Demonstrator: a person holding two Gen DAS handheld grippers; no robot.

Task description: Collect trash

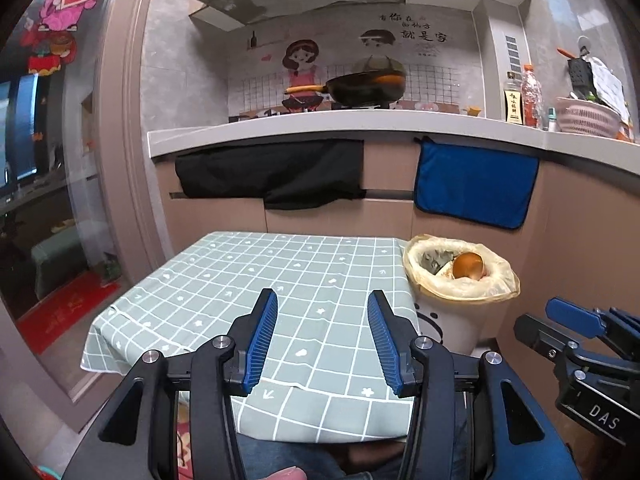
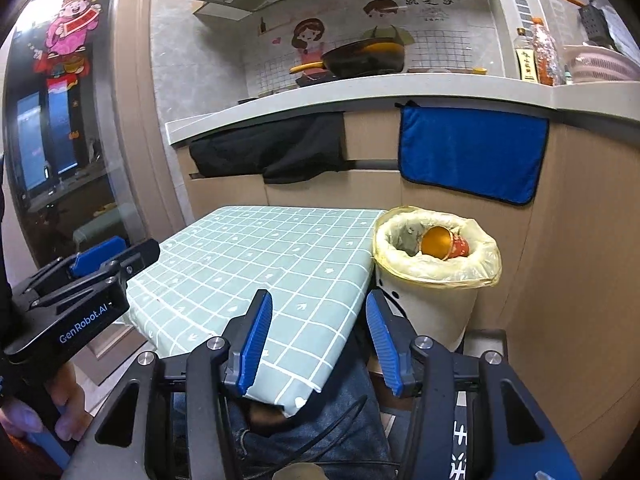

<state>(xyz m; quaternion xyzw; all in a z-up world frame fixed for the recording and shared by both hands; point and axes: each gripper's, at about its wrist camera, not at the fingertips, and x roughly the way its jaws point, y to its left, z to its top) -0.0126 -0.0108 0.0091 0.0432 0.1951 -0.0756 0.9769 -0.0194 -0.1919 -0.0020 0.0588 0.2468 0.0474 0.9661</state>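
A white trash bin [image 1: 456, 324] [image 2: 432, 312] lined with a yellowish bag stands on the floor against the right side of a small table [image 1: 224, 280] [image 2: 240, 248] covered in a green checked cloth. Inside the bin lie a red paper cup with a gold inside [image 1: 468, 266] [image 2: 442, 242] and some crumpled scraps. My left gripper [image 1: 323, 294] is open over the near part of the cloth, nothing between its blue pads. My right gripper [image 2: 318, 295] is open and empty over the table's near right corner, the bin just ahead on its right. Each gripper shows at the edge of the other's view.
Behind the table runs a kitchen counter [image 1: 360, 124] with a wok [image 1: 360, 86], bottles [image 1: 530, 96] and a pink basket [image 1: 588, 116]. A black cloth [image 1: 272, 172] and a blue towel [image 1: 476, 184] hang from it. A glass door [image 1: 44, 140] is at the left. The person's jeans [image 2: 320, 432] show below.
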